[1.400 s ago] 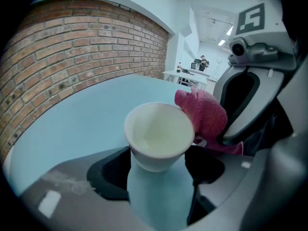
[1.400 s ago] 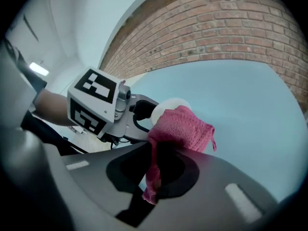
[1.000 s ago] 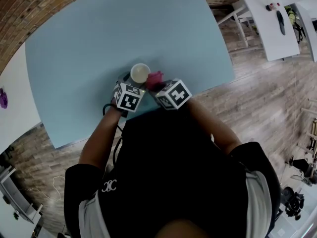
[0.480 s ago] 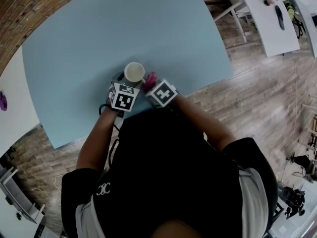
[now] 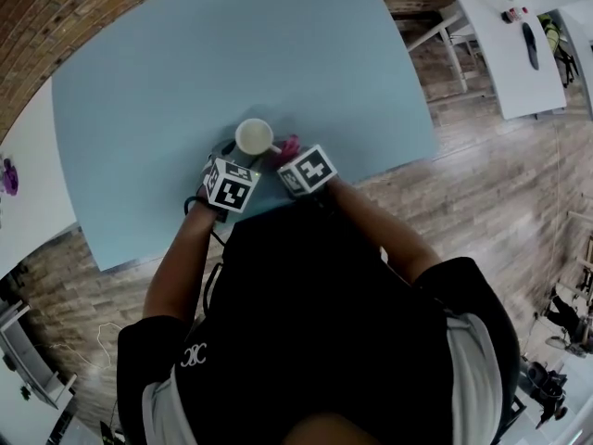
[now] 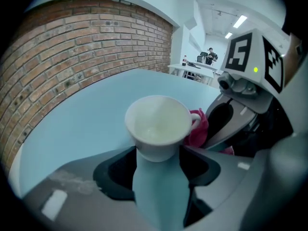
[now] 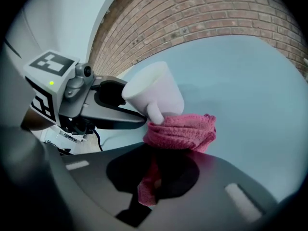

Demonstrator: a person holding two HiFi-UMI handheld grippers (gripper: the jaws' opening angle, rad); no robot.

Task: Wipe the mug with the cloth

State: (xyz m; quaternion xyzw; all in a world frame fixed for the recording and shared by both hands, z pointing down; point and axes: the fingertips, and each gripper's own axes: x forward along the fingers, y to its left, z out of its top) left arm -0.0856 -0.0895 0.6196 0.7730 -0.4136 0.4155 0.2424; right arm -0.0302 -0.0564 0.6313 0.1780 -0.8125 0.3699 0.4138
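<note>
A white mug [image 5: 254, 137] stands upright near the front edge of the light blue table [image 5: 185, 63]. In the left gripper view the mug [image 6: 159, 124] is empty. My left gripper [image 6: 159, 154] is closing its jaws round the mug's base, with the pads against its sides. My right gripper [image 7: 161, 163] is shut on a pink cloth [image 7: 180, 131]. The bunched cloth touches the handle of the mug [image 7: 154, 93] on its right side. In the head view the cloth [image 5: 290, 146] shows only as a small patch between the mug and the right gripper [image 5: 289, 156].
A brick wall [image 6: 72, 57] runs behind the table's far edge. White tables [image 5: 505, 44] stand at the far right on the wooden floor [image 5: 500, 184]. A purple object [image 5: 7, 176] lies on the white surface to the left. The table's front edge lies just under both grippers.
My right gripper has brought the cloth in against the mug's right side, so less cloth shows from above. The left gripper stays at the mug.
</note>
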